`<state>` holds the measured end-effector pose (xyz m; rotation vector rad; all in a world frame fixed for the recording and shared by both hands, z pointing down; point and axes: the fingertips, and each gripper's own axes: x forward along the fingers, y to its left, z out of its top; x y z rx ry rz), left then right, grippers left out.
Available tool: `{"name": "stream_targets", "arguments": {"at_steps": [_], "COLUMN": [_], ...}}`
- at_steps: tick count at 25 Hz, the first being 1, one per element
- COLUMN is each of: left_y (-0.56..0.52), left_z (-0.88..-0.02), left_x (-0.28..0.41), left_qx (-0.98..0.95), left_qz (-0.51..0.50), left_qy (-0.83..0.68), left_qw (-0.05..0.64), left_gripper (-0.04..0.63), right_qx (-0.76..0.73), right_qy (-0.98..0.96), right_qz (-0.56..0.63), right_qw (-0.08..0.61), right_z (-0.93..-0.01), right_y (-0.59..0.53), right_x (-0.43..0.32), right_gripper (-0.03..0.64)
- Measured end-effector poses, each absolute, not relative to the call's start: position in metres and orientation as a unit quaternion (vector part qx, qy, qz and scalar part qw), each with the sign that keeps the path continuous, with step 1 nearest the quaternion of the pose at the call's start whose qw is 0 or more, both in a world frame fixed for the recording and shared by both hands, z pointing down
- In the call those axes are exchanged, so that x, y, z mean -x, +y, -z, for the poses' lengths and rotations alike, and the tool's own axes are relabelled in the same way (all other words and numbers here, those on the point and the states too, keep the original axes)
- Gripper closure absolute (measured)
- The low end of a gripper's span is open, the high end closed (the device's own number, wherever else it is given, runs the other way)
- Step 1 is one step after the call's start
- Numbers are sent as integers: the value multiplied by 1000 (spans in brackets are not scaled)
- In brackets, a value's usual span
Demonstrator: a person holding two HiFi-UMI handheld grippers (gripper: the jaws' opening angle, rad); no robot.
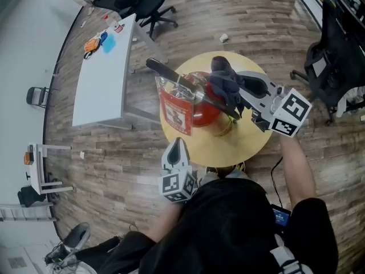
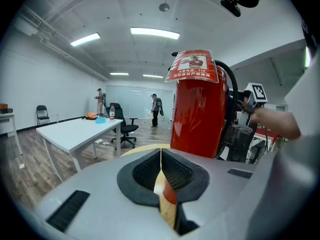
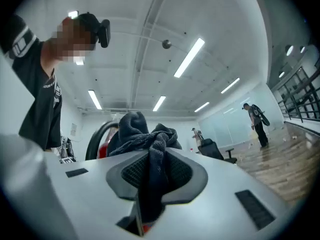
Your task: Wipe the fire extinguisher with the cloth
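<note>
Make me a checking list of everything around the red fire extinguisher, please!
Surface: round yellow table, holding the job's things.
Job's things: red fire extinguisher standing upright on the table; dark cloth up by its top.
Clutter: nothing seen on the round table.
Grippers: left gripper jaws together, empty; right gripper jaws clamped on the cloth.
Cables: one dark cable on the floor.
Surroundings: wooden floor, white table, black office chairs.
</note>
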<state>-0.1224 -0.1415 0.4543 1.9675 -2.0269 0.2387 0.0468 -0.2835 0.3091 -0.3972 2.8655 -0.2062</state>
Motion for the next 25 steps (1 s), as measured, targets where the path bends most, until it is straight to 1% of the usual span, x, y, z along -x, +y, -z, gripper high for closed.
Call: {"name": "stream_targets", "arguments": {"at_steps": [4,8,9,10,12,14,18,20,22,25], "left_y": [-141,-138,-138,-137,-135,-134,-133,-133,-132,-128], "left_z": [-455,-452,-452,-452,-452,-450,-450,-448,-447,-447], "left_x": [121,121,122,123,125,126,126,127,130,141], "left_qx": [-687,-683,-682,-681,-678,-678,-686,-691,-699,-711], "left_qz": [-84,-78,-77,-76,-72,-68,-64,-60,-55,-54], "left_qy": [-706,-710,-711,-712,-716,-717,-709,-704,-697,-684], "left_qw": [150,153,152,150,147,146,152,152,150,153], "left_gripper": [572,571,571,571,571,571,571,571,571,572], "right_qx": [68,26,20,22,53,81,48,44,53,91], "right_qy": [989,984,984,985,982,979,957,943,935,931], "right_qz": [-2,-56,-79,-115,-176,-188,-278,-316,-328,-312], "right_qw": [130,169,157,125,40,-18,-62,-94,-128,-168], "right_z": [-247,-191,-184,-181,-183,-179,-159,-160,-170,-190], "right_y": [-269,-242,-236,-232,-236,-250,-254,-246,-233,-209], "right_x": [-28,-13,-4,8,30,48,96,105,94,63], "right_gripper": [538,538,538,538,538,537,537,538,538,538]}}
